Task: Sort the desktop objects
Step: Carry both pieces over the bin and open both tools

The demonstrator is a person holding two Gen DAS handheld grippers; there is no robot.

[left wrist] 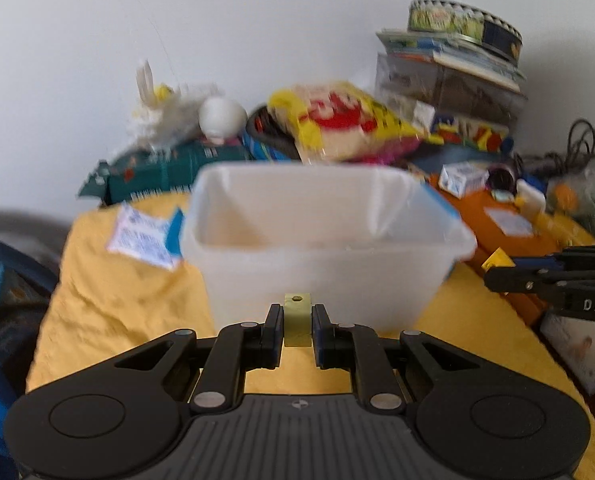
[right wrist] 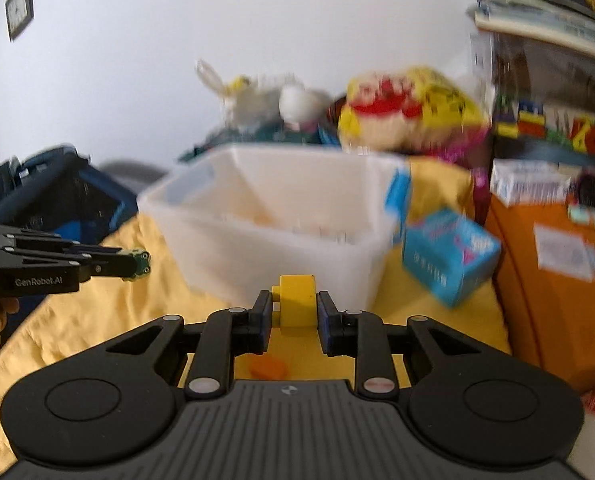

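My left gripper (left wrist: 296,312) is shut on a small pale yellow-green block (left wrist: 296,334) with a hole in its end. It hangs above the yellow cloth, just in front of a white translucent plastic bin (left wrist: 325,276). My right gripper (right wrist: 293,298) is shut on a yellow toy block (right wrist: 296,308), also held in front of the bin (right wrist: 257,256). In the right wrist view the left gripper (right wrist: 115,263) shows at the left edge with the greenish block (right wrist: 141,264) at its tip. In the left wrist view the right gripper (left wrist: 497,276) enters from the right with a bit of yellow (left wrist: 496,258) showing.
A small orange piece (right wrist: 268,367) lies on the yellow cloth (left wrist: 117,300) under my right gripper. Right of the bin stand a blue carton (right wrist: 449,256) and an orange box (right wrist: 553,280). A printed packet (left wrist: 141,236) lies left. Toys, a yellow bag (left wrist: 337,120) and stacked boxes crowd the back.
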